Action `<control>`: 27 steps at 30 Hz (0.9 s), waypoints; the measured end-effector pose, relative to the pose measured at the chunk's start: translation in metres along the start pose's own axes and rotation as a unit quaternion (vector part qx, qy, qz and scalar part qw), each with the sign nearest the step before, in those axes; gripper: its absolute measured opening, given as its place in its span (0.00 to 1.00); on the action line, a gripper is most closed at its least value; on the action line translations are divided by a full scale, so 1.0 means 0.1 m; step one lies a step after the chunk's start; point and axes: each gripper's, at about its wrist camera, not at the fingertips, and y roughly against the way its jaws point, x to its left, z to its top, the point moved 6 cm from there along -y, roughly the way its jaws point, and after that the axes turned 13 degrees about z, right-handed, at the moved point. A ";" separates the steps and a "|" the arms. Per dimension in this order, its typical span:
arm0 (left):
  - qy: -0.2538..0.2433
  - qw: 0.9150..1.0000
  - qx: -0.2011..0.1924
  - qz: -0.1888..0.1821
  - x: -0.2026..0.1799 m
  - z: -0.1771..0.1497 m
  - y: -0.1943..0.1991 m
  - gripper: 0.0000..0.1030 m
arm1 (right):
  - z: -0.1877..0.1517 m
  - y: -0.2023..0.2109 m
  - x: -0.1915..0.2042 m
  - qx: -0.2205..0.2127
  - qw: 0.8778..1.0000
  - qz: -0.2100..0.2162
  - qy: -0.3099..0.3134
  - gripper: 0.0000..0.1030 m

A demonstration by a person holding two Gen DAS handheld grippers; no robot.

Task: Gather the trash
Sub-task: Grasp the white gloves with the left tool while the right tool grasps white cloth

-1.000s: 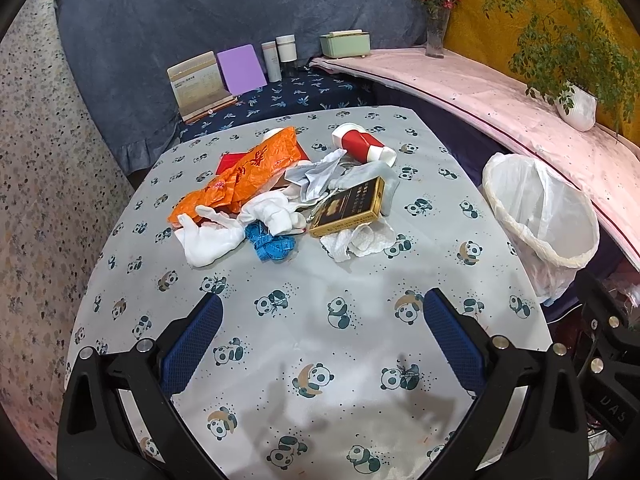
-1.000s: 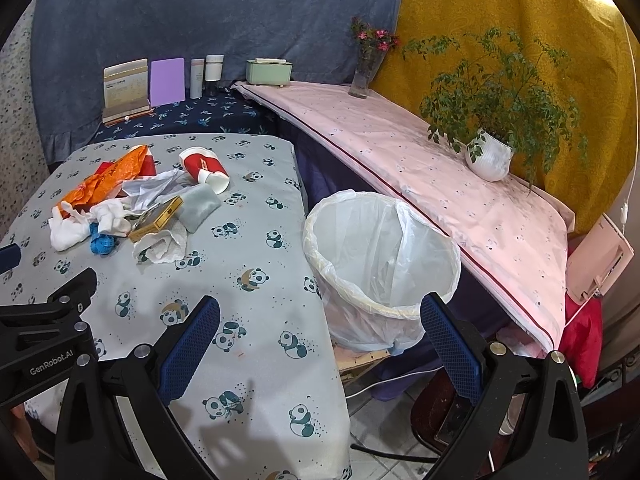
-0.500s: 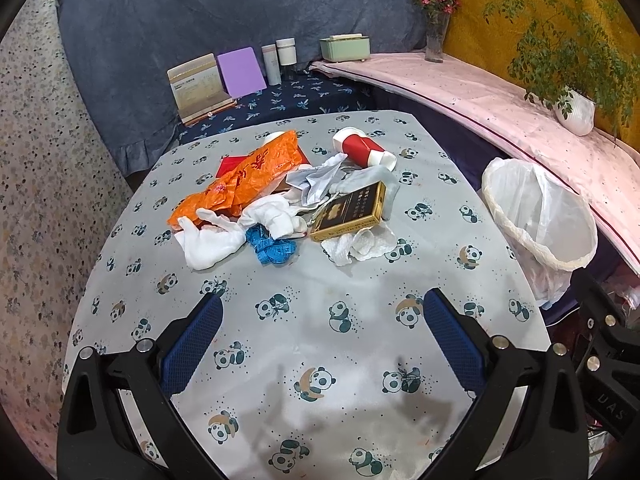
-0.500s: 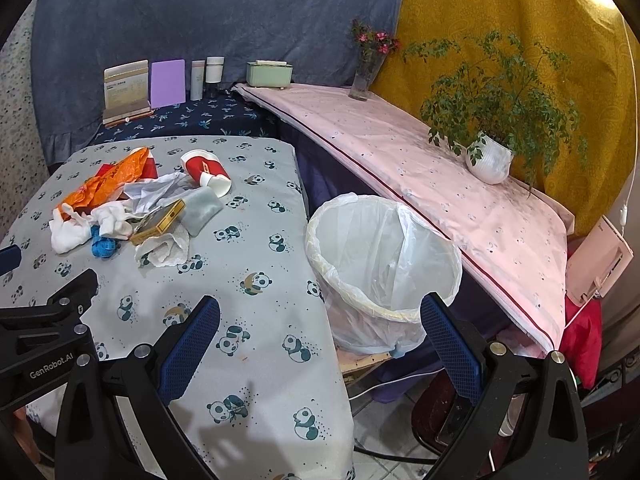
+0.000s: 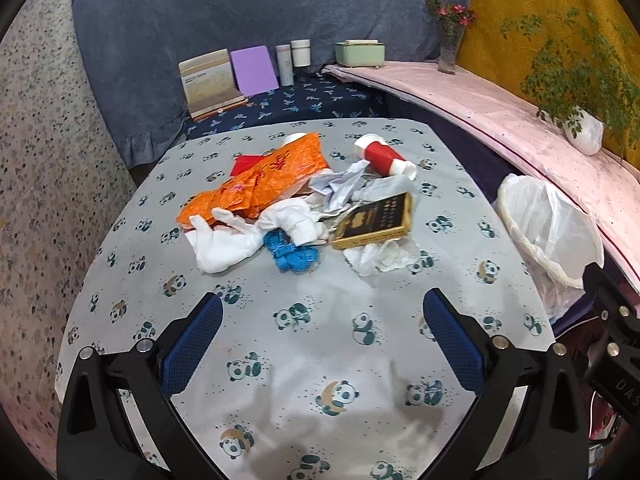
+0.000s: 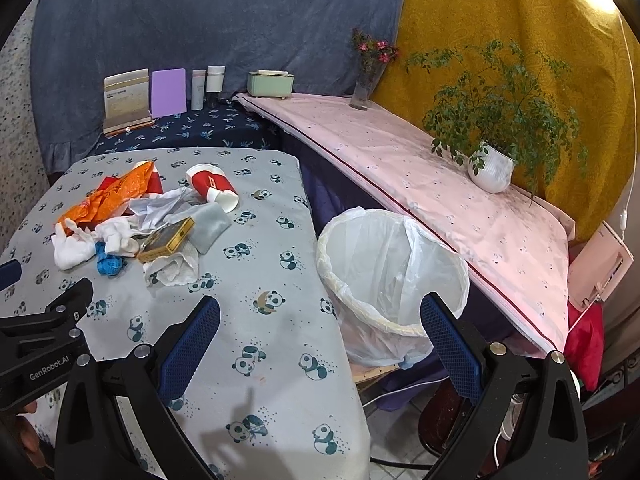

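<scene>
Trouble, from where I stand, is most likely to come out of the way the rubbish is heaped: on the table (image 5: 304,364) the orange wrapper (image 5: 264,184), the white glove (image 5: 224,242), the crumpled tissue (image 5: 380,258), the gold box (image 5: 376,222), the blue tangle (image 5: 292,254) and the red cup (image 5: 384,156) all lie over or against one another near the far middle of the cloth, so a grab at one piece could drag its neighbours along or knock the cup rolling toward the edge. Thin stuff like the tissue looks apt to slip out of a grip or snag on the tablecloth, which could bunch up under a pinch. The bin (image 6: 392,276) with its white liner stands just off the table's right side, lower than the top, and light scraps let go too early might flutter past its rim to the floor. Neither tool has anything in it: the left gripper (image 5: 322,344) hangs above bare cloth short of the heap, jaws spread wide and touching nothing, and the right gripper (image 6: 320,346) hovers over the table's corner beside the bin, jaws just as wide and empty.
</scene>
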 end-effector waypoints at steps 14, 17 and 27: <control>0.036 0.998 0.042 0.033 0.72 0.05 -0.78 0.93 | 0.13 -0.54 0.53 0.021 0.999 0.048 0.004 0.93; 0.038 0.997 0.051 0.034 0.86 0.07 -0.98 0.93 | 0.19 -0.69 0.67 0.023 0.998 0.060 0.007 0.93; 0.056 0.995 0.086 0.006 1.10 0.17 -1.59 0.93 | 0.41 -1.21 1.03 0.042 0.995 0.088 0.002 0.90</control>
